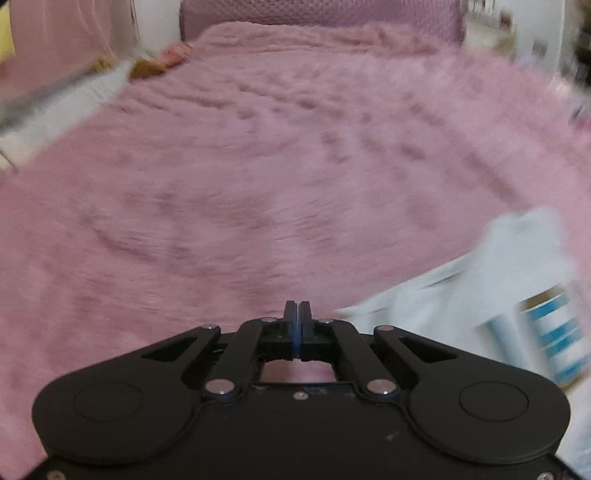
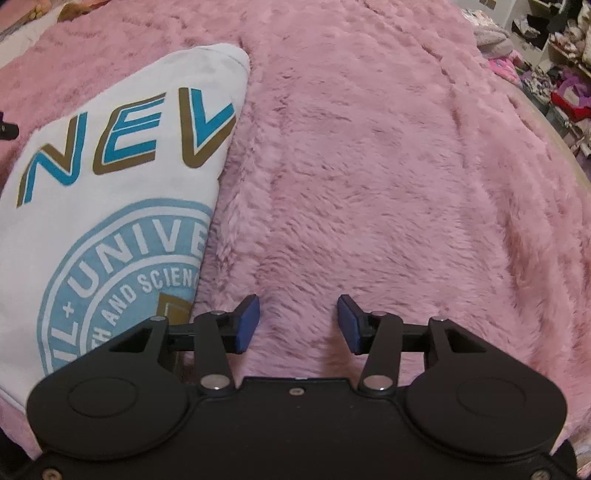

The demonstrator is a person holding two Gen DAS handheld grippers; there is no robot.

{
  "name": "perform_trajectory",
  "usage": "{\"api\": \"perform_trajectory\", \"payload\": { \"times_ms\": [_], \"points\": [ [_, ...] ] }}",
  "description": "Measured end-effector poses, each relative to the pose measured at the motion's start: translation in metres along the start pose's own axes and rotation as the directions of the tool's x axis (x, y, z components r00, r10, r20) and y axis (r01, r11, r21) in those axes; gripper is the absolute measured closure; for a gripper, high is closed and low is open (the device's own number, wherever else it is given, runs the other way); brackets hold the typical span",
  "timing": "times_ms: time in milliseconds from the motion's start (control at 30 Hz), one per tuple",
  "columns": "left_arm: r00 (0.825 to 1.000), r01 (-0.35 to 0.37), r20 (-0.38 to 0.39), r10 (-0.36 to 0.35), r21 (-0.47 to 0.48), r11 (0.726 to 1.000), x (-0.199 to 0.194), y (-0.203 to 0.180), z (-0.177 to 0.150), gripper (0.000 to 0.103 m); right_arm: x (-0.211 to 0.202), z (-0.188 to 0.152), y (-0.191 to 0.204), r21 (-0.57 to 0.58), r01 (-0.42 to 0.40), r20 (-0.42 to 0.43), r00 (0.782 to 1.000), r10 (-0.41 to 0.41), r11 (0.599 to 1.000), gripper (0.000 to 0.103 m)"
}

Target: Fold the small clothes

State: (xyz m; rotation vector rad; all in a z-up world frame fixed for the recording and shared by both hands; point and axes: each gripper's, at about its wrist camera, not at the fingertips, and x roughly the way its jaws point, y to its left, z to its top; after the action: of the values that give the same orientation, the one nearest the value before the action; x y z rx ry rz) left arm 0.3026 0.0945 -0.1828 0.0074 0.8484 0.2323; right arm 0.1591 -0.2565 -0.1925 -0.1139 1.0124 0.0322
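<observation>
A white shirt with blue and gold lettering and a round light-blue crest lies folded on the pink fluffy blanket, filling the left of the right wrist view. My right gripper is open just right of the shirt's folded edge, low over bare blanket, with nothing between its blue pads. In the blurred left wrist view the same shirt shows at the lower right. My left gripper is shut, its fingers pressed together with nothing visible between them, left of the shirt over the blanket.
The bed's pink headboard stands at the far end, with a blurred white and grey object at the bed's left edge. Cluttered shelves of clothes and toys line the room beyond the bed's right edge.
</observation>
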Motion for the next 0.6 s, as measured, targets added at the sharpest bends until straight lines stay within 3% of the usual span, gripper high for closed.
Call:
{"api": "perform_trajectory", "payload": {
  "times_ms": [33,100,200,267,333,600],
  "points": [
    [0.999,0.005,-0.034,-0.006,-0.02,1.0,0.011,0.005,-0.003,0.103,-0.001,0.0,0.001,-0.005,0.002,0.0,1.0,-0.002,1.0,0.059],
    [0.993,0.076,-0.085,-0.085,-0.104,0.992,0.023,0.018,-0.009,0.103,-0.002,0.001,0.001,-0.004,0.002,-0.001,1.0,-0.002,1.0,0.059],
    [0.99,0.126,-0.054,-0.134,-0.137,0.983,0.015,0.02,-0.01,0.097,-0.002,0.0,0.001,0.0,0.001,-0.003,1.0,-0.001,1.0,0.059],
    [0.983,0.174,-0.026,-0.18,-0.159,0.972,0.007,0.02,-0.009,0.075,-0.001,0.001,0.002,-0.004,0.004,-0.003,1.0,-0.004,1.0,0.059],
    [0.969,0.243,0.001,-0.248,-0.186,0.952,0.005,0.019,-0.003,0.067,-0.002,0.0,0.003,-0.012,0.004,-0.002,1.0,-0.004,1.0,0.058],
    [0.959,0.275,-0.012,-0.283,-0.192,0.942,0.009,0.003,0.008,0.066,-0.002,0.0,0.001,-0.011,-0.001,-0.004,1.0,0.001,1.0,0.057]
  ]
}}
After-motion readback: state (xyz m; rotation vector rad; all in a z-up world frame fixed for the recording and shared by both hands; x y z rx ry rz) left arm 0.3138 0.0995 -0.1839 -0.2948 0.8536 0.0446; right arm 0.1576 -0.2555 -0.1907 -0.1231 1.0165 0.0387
